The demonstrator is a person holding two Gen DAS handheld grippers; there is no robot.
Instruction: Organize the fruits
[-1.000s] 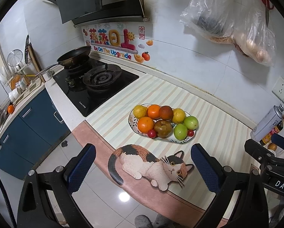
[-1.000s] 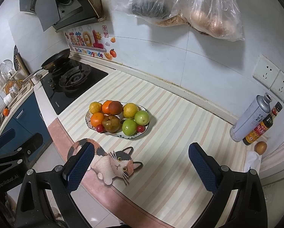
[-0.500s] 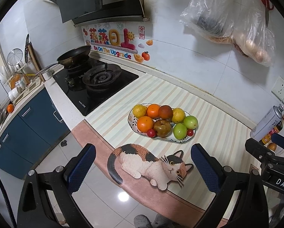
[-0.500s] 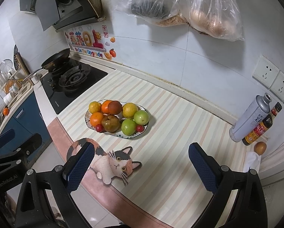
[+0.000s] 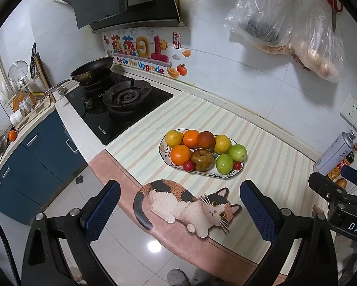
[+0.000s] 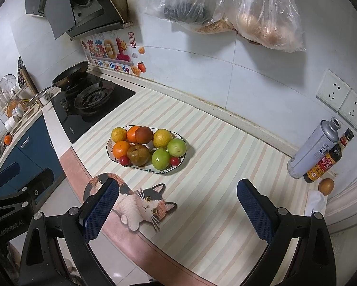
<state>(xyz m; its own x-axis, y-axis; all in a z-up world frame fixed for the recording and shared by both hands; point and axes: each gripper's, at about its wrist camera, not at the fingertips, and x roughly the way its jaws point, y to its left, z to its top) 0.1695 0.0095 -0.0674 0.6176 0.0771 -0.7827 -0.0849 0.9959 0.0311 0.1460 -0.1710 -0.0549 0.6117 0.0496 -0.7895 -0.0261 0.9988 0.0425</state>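
While both the left gripper (image 5: 179, 208) and right gripper (image 6: 178, 208) hang spread and empty, the fruits (image 5: 203, 151) all sit piled on the plate (image 5: 226, 176) mid-counter, fitting sorted or yet unsorted.

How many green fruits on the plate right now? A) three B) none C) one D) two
D: two green fruits sit side by side at the right end of the plate, next to the oranges, the brown fruits and the small red ones.
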